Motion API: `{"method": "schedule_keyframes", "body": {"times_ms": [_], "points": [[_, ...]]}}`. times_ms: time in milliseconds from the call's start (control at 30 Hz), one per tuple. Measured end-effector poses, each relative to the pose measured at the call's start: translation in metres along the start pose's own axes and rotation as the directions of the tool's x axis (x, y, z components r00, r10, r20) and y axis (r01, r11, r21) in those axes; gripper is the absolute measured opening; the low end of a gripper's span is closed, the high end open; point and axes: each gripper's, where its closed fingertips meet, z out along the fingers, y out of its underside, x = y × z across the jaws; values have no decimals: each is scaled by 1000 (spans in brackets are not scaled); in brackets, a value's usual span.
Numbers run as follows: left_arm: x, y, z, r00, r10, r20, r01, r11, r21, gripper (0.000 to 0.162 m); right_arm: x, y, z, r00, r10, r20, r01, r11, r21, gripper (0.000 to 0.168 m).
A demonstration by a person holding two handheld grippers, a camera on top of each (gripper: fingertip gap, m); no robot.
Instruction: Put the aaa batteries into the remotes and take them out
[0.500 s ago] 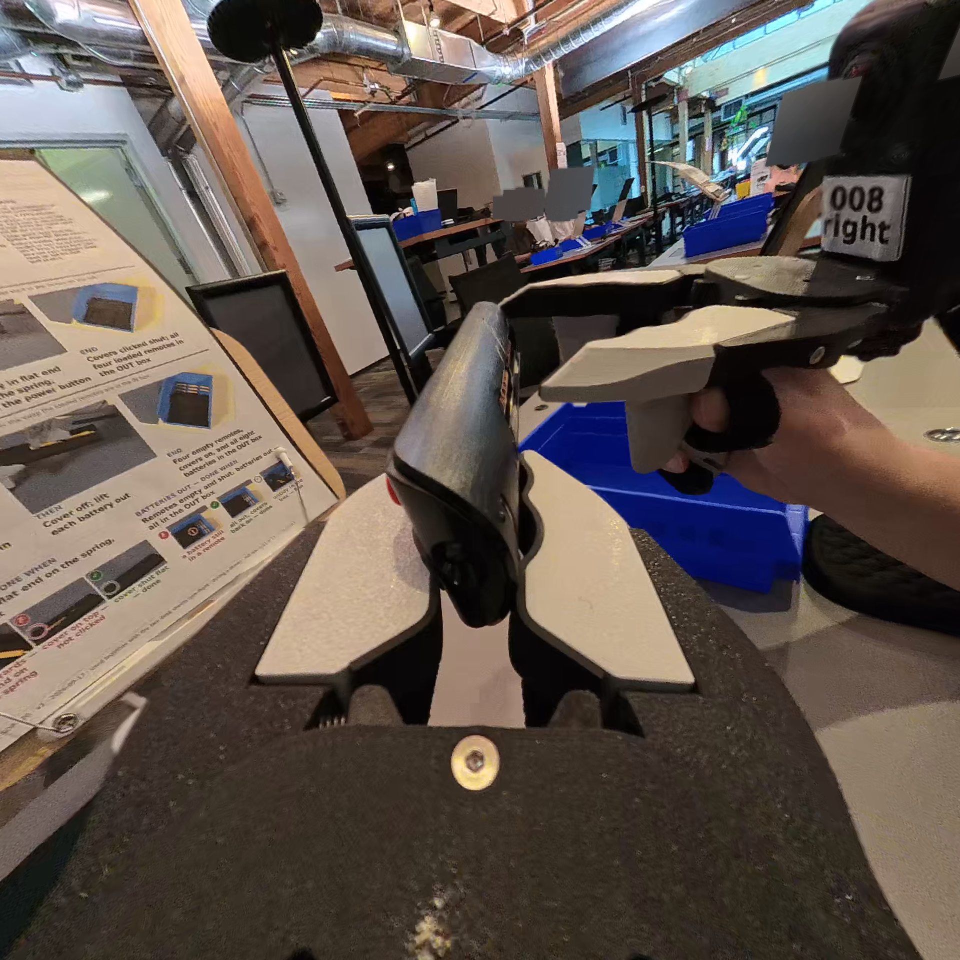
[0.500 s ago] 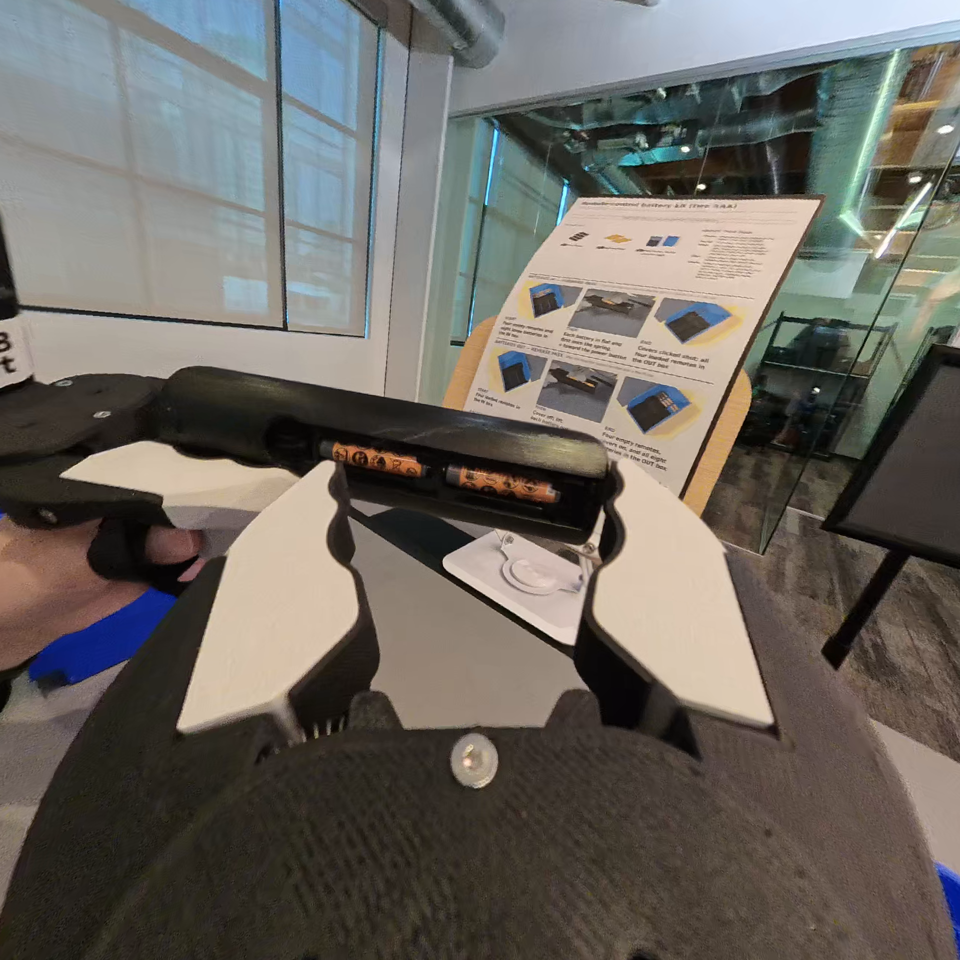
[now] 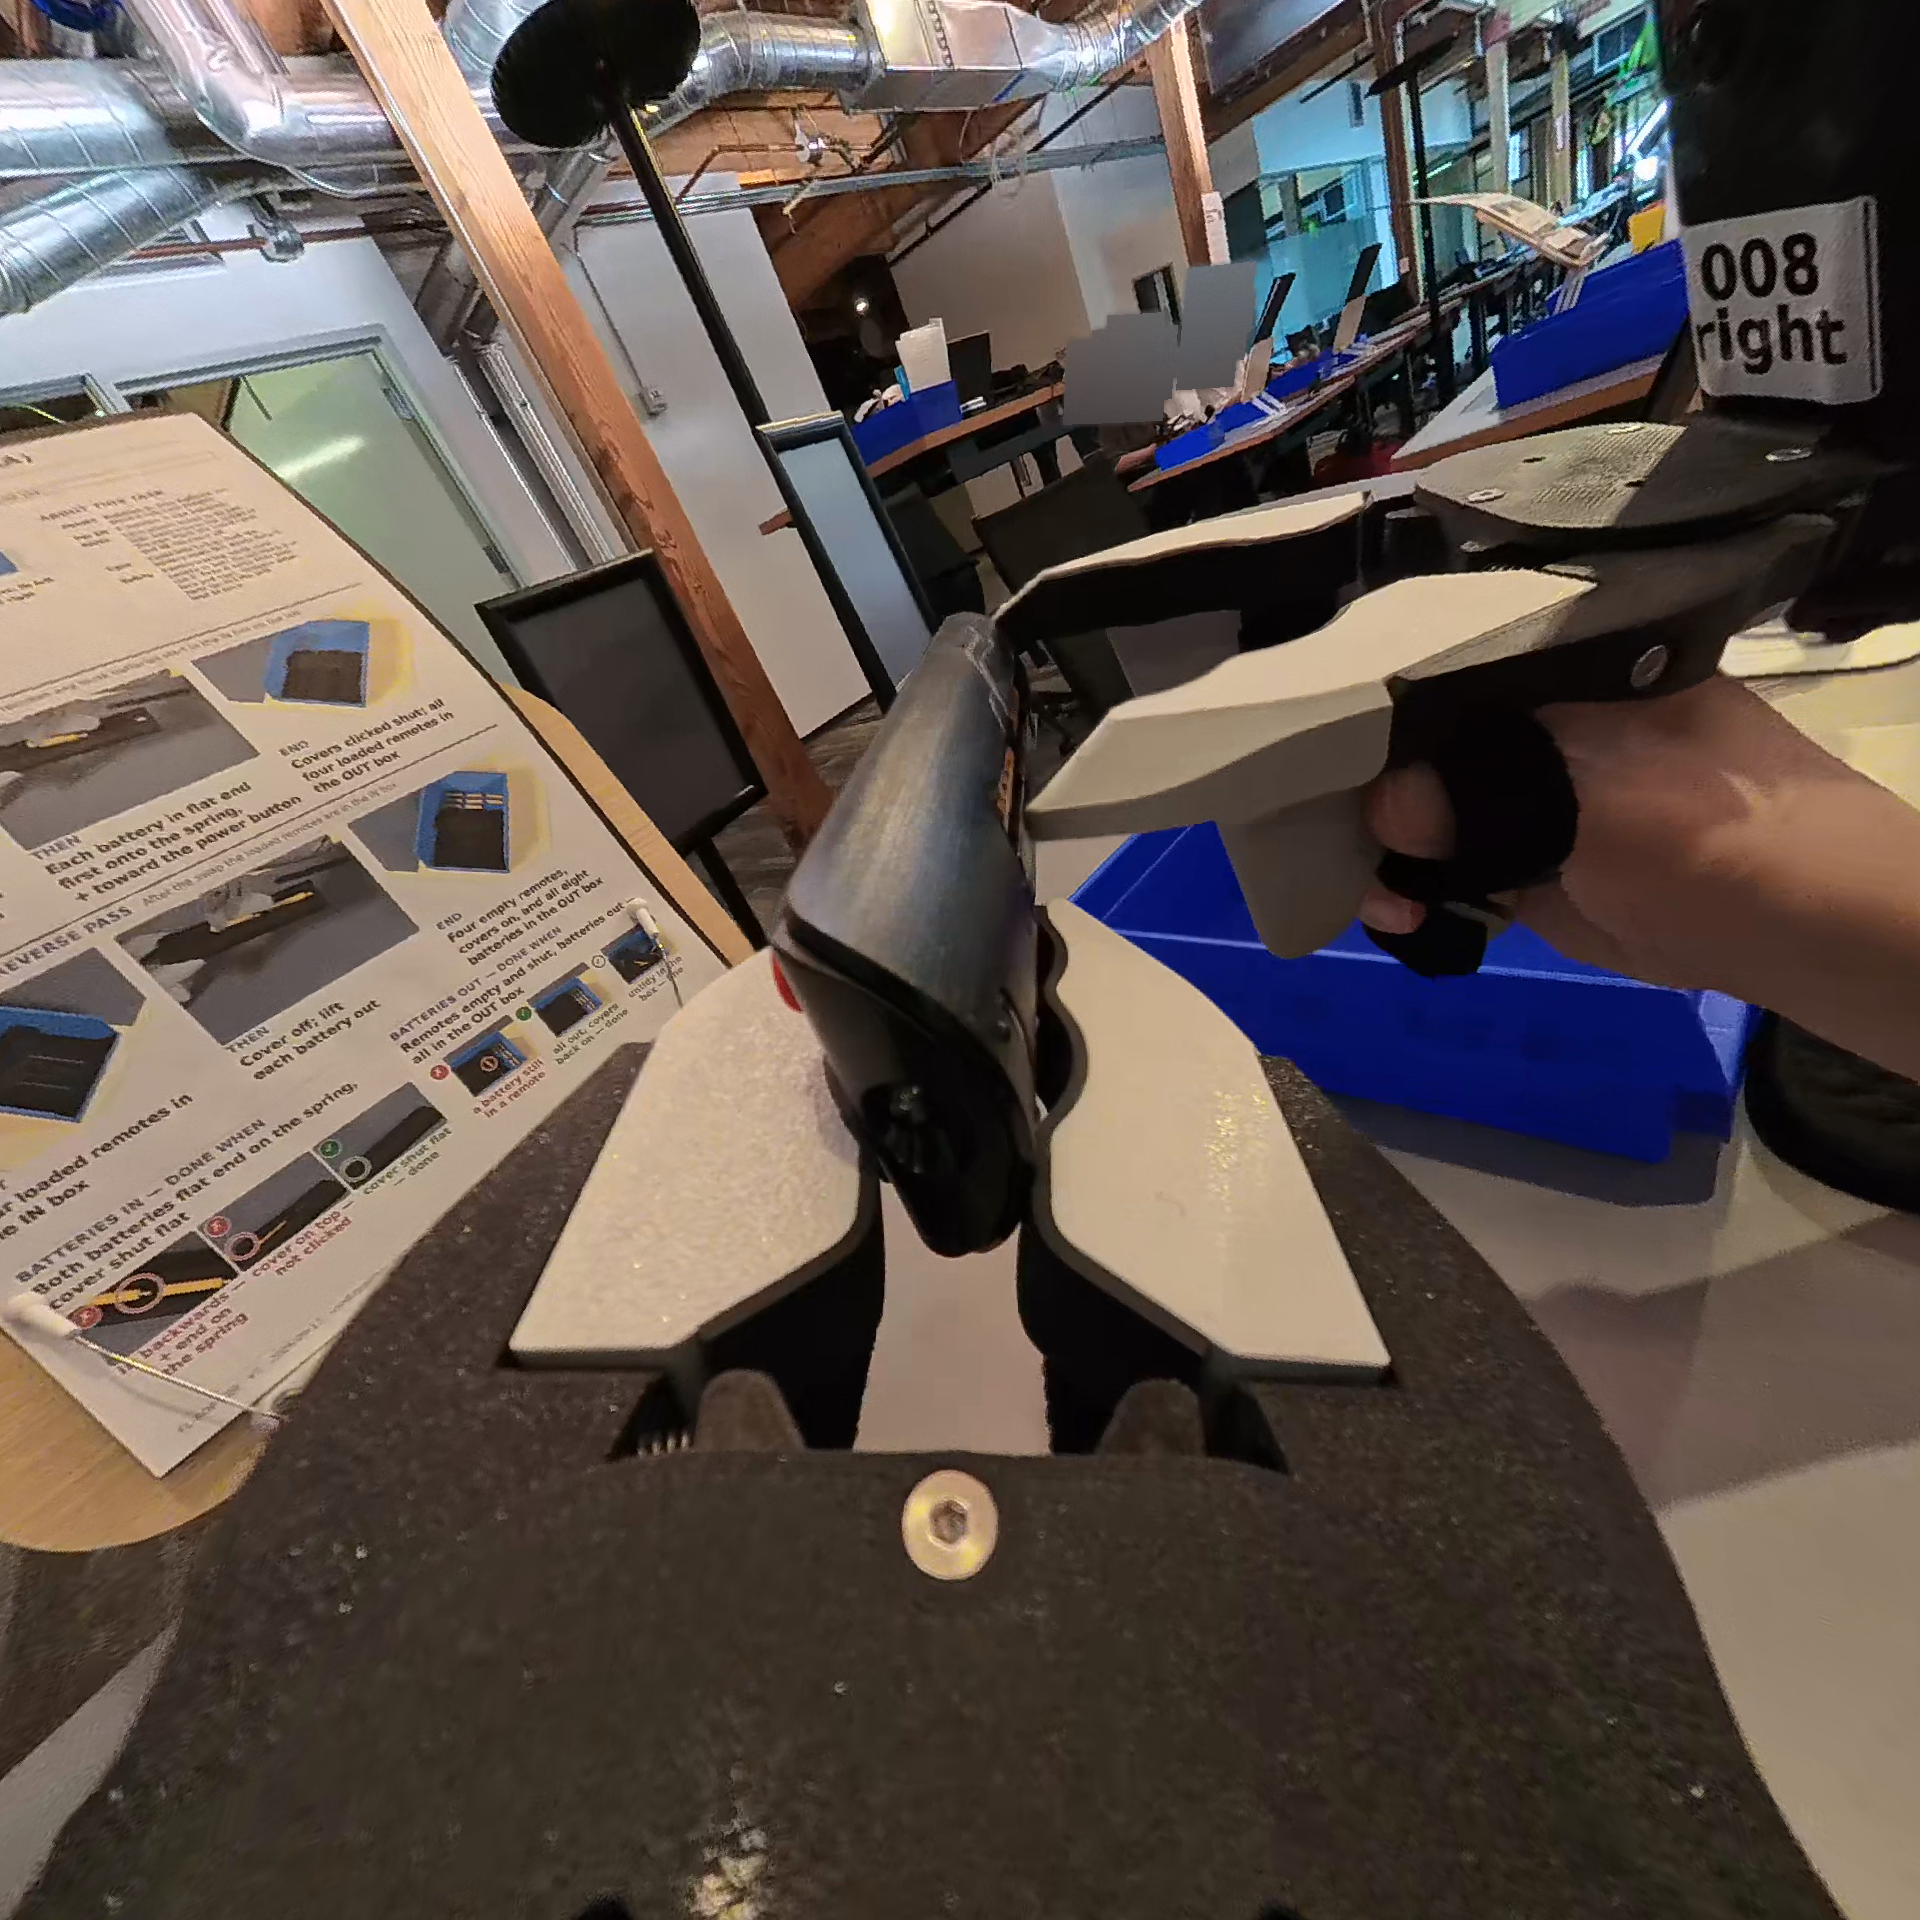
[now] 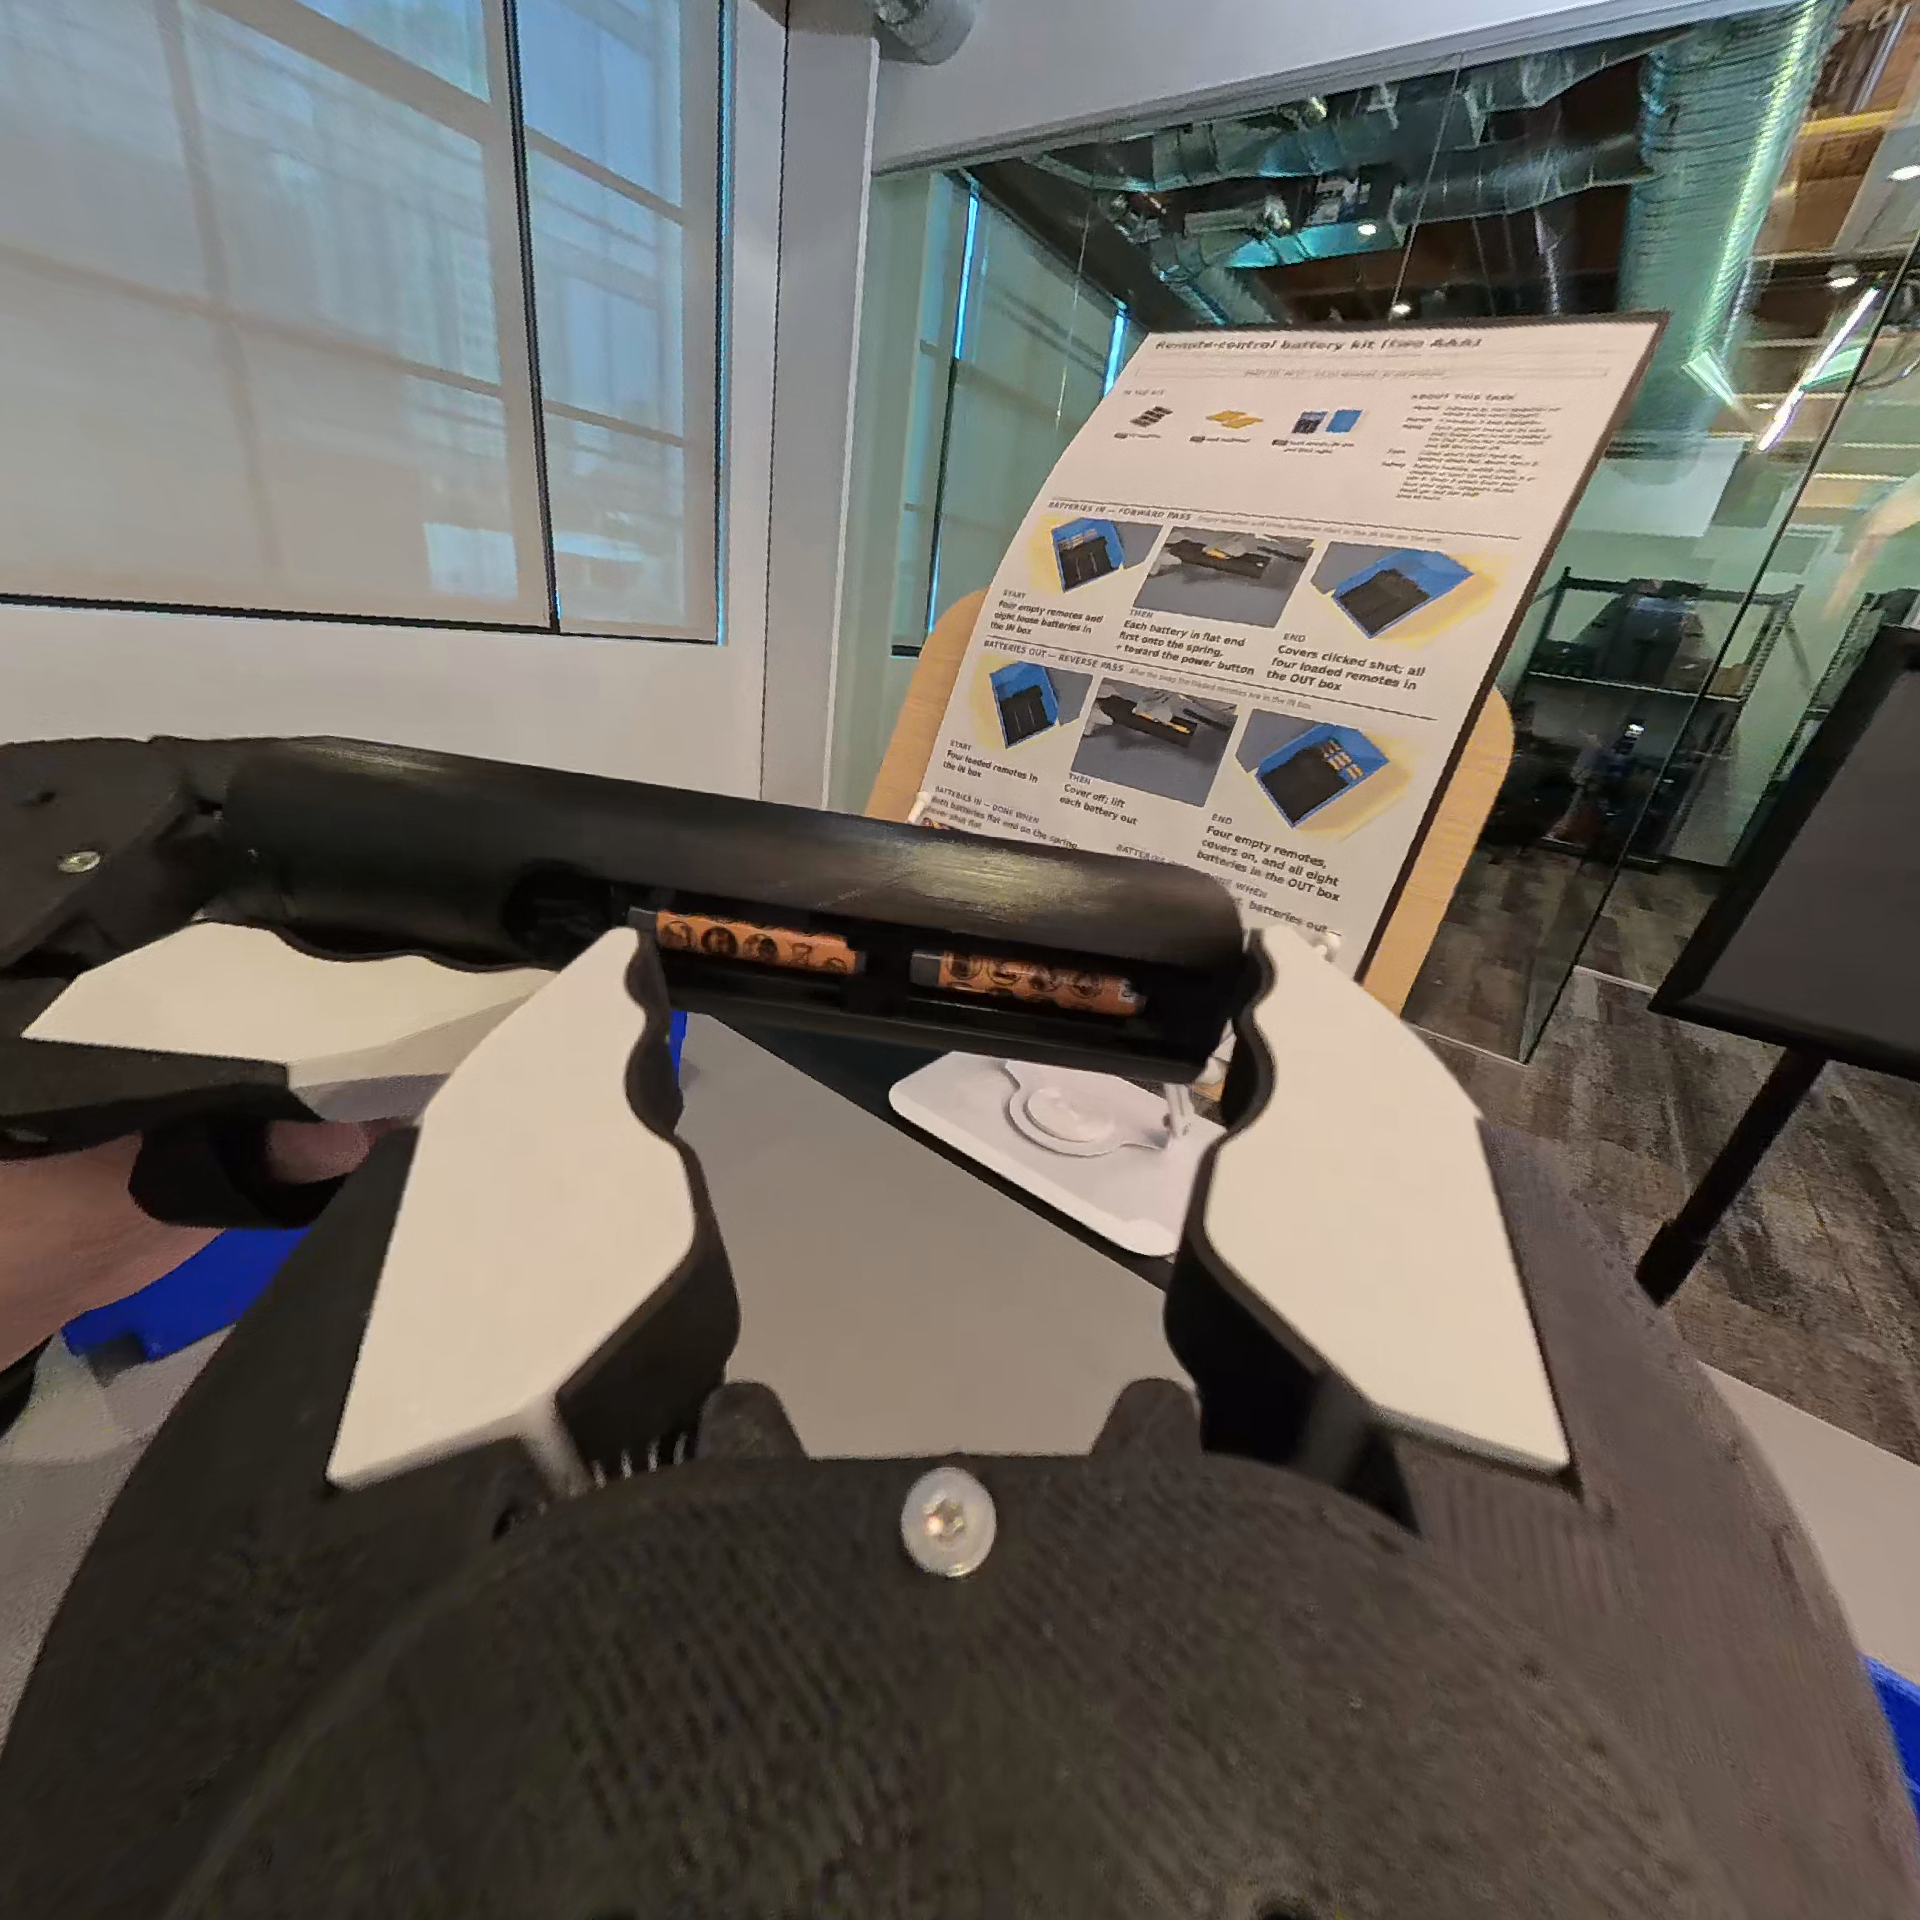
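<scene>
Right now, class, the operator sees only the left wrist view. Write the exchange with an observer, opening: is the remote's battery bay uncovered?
Observer: Yes. In the right wrist view the remote has its bay open, with no cover on it.
Operator: Anything inside?
Observer: Two orange batteries, lying end to end.
Operator: Where is the right gripper?
Observer: Its fingertips straddle the bay, one at each end.

A glossy black remote (image 4: 727,862) at frame center holds 2 orange batteries (image 4: 756,942) with black markings. Both tongs, left tongs (image 3: 951,1060) and right tongs (image 4: 951,1023), have pale grey fingers on speckled black bodies. A bright blue bin (image 3: 1403,1018) sits at right on a grey counter (image 3: 1766,1351).
</scene>
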Motion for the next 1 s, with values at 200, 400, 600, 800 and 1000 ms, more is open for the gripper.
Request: {"method": "schedule_keyframes", "body": {"times_ms": [200, 400, 600, 800, 1000], "points": [[3, 0, 1, 1000, 2, 5, -2, 1000, 3, 26, 1, -1, -1, 1000, -17, -22, 18, 1000, 1, 104], [9, -2, 1, 1000, 6, -10, -6, 1000, 19, 27, 1, -4, -4, 999, -37, -13, 37, 999, 0, 104], [11, -6, 0, 1000, 16, -19, -16, 999, 40, 27, -1, -14, -7, 995, -103, -15, 104, 994, 28, 104], [14, -8, 0, 999, 31, -12, -30, 998, 60, 28, -2, -16, -10, 993, -116, -11, 116, 992, 44, 104], [19, -16, -4, 999, 45, -8, -43, 991, 128, 29, -6, -22, -14, 987, -159, -9, 159, 983, 87, 104]]}}
